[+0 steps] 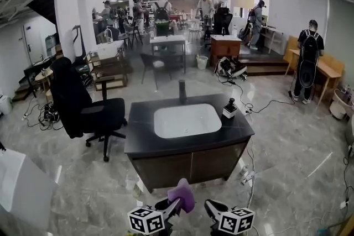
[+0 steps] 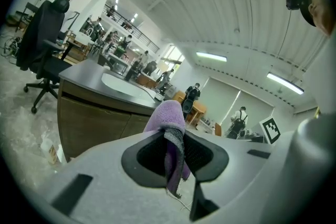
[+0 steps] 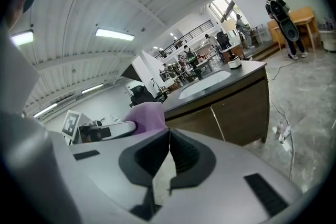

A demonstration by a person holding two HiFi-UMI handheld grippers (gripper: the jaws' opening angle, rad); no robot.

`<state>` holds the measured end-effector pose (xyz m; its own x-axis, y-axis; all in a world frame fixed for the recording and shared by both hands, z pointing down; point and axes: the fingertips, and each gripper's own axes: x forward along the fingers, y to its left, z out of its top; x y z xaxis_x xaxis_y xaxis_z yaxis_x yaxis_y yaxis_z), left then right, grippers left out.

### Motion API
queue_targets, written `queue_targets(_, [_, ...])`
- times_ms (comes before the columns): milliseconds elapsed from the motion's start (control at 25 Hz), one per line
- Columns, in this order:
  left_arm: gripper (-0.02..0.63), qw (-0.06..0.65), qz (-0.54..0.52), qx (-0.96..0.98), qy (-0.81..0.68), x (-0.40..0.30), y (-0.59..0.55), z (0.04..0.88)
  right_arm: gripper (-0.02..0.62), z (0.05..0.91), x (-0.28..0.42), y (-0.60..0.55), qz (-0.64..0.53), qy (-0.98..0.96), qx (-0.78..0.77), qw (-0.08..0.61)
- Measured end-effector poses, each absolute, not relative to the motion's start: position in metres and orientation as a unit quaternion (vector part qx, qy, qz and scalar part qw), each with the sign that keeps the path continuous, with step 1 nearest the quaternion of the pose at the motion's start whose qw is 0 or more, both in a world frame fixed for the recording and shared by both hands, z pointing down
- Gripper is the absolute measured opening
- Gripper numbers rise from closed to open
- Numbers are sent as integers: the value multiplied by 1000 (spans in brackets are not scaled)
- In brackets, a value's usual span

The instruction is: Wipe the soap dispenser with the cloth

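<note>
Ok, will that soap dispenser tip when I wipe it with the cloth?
The soap dispenser looks small with a tall black pump top, so a sideways wipe could tip or slide it on the smooth counter. The purple cloth in the left gripper droops limply, so it should press softly.

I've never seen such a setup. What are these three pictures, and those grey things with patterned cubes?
No robot: a person holds a clamping tool, cube included, in each hand. One picture comes from a camera on the person's head; the others from cameras riding on each tool. The left tool is shut on a fluffy purple cloth; the right tool is shut, empty. Ahead, a dark countertop carries a white sink basin, a black faucet and a small white soap dispenser with a black pump, untouched.
</note>
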<state>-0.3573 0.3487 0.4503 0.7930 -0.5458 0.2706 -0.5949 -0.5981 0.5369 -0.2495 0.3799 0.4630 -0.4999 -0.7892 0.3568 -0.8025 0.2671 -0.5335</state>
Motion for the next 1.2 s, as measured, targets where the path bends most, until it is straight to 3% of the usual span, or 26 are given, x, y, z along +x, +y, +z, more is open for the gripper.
queue_targets(1200, [64, 305, 61, 917, -251, -253, 166, 439, 5, 456, -174, 211, 338, -767, 545, 2])
